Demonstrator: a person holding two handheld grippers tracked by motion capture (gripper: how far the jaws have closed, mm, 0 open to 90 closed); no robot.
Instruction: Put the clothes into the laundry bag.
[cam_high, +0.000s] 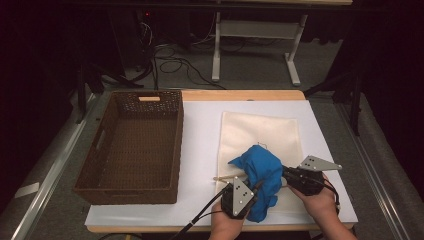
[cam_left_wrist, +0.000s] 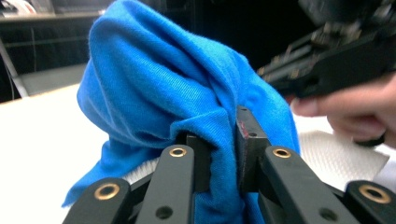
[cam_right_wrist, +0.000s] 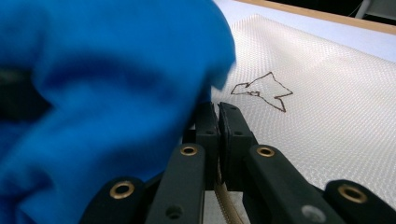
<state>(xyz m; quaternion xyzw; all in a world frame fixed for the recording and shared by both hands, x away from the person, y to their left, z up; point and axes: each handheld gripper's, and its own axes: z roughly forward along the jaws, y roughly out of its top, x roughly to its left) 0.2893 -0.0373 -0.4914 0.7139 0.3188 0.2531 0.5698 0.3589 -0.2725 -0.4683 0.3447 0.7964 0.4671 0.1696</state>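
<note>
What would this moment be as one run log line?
left gripper: shut on blue cloth | right gripper: shut, thin stick between fingers | cloth bunched over cream mat | basket: empty

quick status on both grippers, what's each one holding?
Left gripper: closed on a fold of the blue cloth.
Right gripper: jaws shut; what they pinch cannot be told, blue cloth lies against them.

Soft, matt blue knit cloth (cam_left_wrist: 154, 88) bunches between the left gripper (cam_left_wrist: 224, 140)'s matt black plastic jaws with brass-coloured rivets; beneath it a cream, coarsely woven mat (cam_right_wrist: 327, 116); to that gripper's left, a rough brown wicker basket (cam_high: 95, 165)
</note>
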